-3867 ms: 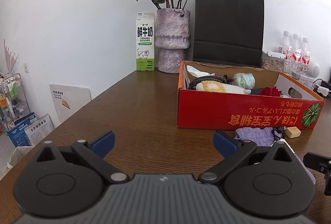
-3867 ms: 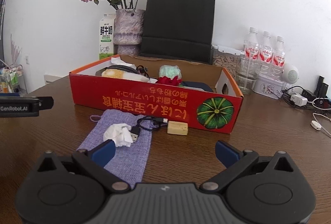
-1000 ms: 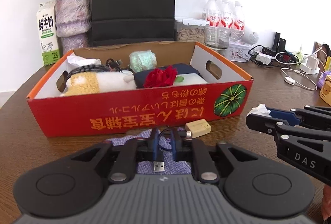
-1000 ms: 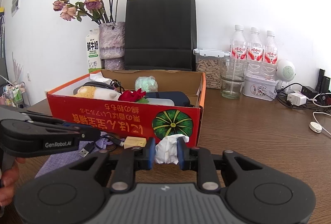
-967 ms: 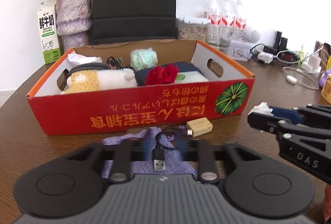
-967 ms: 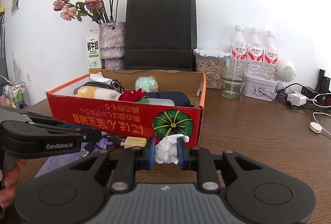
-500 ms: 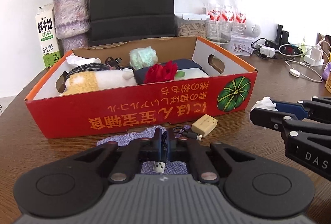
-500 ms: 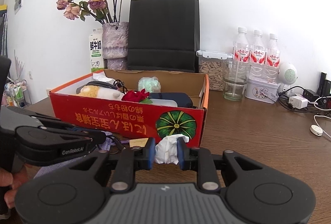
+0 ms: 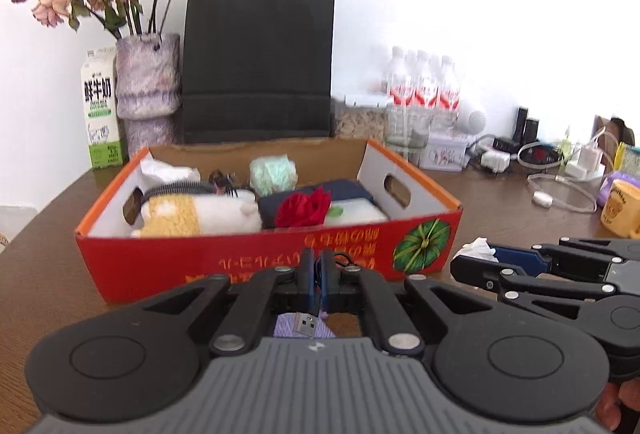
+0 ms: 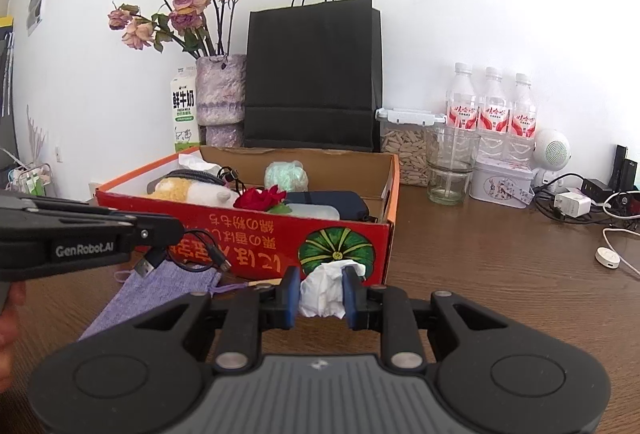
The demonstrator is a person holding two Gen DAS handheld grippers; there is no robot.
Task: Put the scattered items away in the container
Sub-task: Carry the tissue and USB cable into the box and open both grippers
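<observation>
My left gripper (image 9: 315, 276) has its jaws pinched on a black cable (image 10: 200, 252), whose USB plug (image 9: 306, 322) hangs just under the blue pads; my right gripper (image 10: 321, 292) holds a crumpled tissue (image 10: 324, 294) between narrow jaws. Both are lifted above the table (image 10: 500, 274), just in front of the red box (image 9: 256, 262). In the box lie a yellow-and-white plush (image 9: 196, 215) at the left, a red rose (image 9: 304, 207) in the middle, a dark pouch (image 10: 332, 202) and a pale packet (image 9: 352, 211) to the right, with a green bundle (image 9: 273, 173), a coiled black cord (image 9: 178, 187) and white paper (image 9: 160, 167) toward the back. Only the right view shows the cable looping down from the left gripper and the purple bag (image 10: 160, 284) flat on the table below it; the left view shows just a patch of that bag between the jaws. Behind the box stand a milk carton (image 9: 100, 107), a vase (image 9: 147, 89) of dried roses and a black paper bag (image 9: 258, 61). To the right are a glass (image 10: 452, 169), a jar of seeds (image 10: 404, 145), water bottles (image 10: 492, 109), a tin (image 10: 502, 181) and chargers with white cords (image 10: 616, 234); a yellow mug (image 9: 620, 209) shows only in the left view.
</observation>
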